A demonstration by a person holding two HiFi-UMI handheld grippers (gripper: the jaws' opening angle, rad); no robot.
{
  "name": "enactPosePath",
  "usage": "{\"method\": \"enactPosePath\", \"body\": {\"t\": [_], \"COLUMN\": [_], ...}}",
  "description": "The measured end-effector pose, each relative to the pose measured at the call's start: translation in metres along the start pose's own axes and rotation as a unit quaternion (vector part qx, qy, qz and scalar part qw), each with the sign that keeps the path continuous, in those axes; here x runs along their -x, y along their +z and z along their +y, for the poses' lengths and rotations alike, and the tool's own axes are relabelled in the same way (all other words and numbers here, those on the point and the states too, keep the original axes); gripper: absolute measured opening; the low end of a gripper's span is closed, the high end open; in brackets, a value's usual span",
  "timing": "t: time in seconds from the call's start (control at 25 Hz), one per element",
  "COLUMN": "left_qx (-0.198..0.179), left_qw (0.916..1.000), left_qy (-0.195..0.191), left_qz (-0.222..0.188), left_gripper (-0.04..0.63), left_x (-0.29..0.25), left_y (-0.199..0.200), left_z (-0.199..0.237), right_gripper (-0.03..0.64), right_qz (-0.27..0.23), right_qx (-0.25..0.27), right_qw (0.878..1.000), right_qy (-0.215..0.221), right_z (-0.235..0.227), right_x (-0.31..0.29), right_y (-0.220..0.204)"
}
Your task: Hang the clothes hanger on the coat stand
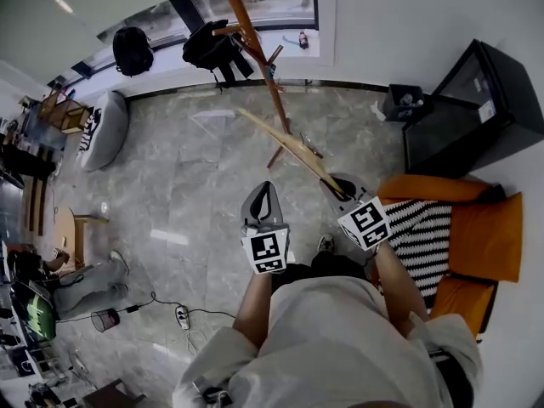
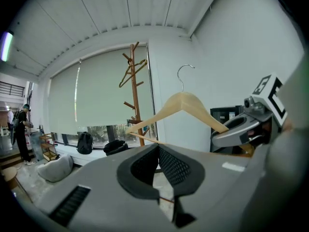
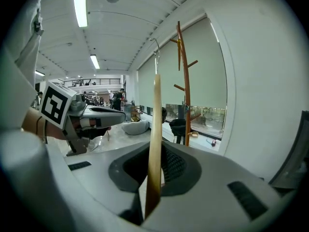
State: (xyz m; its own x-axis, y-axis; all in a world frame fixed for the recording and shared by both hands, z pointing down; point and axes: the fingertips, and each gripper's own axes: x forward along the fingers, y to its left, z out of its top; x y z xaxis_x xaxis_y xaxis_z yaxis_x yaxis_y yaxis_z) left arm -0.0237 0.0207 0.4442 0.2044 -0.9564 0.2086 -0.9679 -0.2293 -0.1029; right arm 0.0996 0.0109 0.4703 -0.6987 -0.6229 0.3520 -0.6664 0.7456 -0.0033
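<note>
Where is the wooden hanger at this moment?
In the head view, the wooden hanger lies near the centre. It is clamped at its lower end in the right claw and slants toward the coat stand, not yet on it.

Your hanger (image 1: 289, 147) runs from mid-frame down-right into your right gripper (image 1: 342, 187), with your left gripper (image 1: 263, 198) just left of it. Coat stand (image 1: 271, 92) is above centre, beyond the hanger. Chair (image 1: 484, 236) at right edge, beanbag (image 1: 104, 130) upper left.
</note>
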Motion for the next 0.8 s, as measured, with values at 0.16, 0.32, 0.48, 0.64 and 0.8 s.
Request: {"method": "enactPosePath", "body": {"t": [0.16,0.32,0.48,0.64,0.8], "left_qx": [-0.018,-0.024,-0.034,-0.065,-0.091], "left_qw": [0.9997,0.9995,0.9991,0.9972,0.9948], "left_qy": [0.014,0.02,0.021,0.028,0.024], "left_qz": [0.007,0.009,0.016,0.024,0.04], "left_gripper": [0.009,0.009,0.009,0.009,0.009], "left_x": [-0.019,-0.038,-0.059,-0.085,-0.117], "left_y": [0.006,0.009,0.005,0.0,-0.015], "left_z": [0.009,0.018,0.025,0.038,0.058], "right_gripper": [0.028,0.028,0.028,0.028,0.028], "right_qz": [0.007,0.013,0.022,0.038,0.044], "right_qx": [0.003,0.011,0.024,0.033,0.037], "right_qw": [1.0,0.999,0.998,0.996,0.993], "right_qy": [0.022,0.036,0.058,0.078,0.103], "right_z": [-0.017,-0.026,-0.034,-0.047,-0.058], "right_x": [-0.01,-0.023,-0.036,-0.051,-0.074], "right_y": [-0.002,0.002,-0.001,-0.005,-0.006]}}
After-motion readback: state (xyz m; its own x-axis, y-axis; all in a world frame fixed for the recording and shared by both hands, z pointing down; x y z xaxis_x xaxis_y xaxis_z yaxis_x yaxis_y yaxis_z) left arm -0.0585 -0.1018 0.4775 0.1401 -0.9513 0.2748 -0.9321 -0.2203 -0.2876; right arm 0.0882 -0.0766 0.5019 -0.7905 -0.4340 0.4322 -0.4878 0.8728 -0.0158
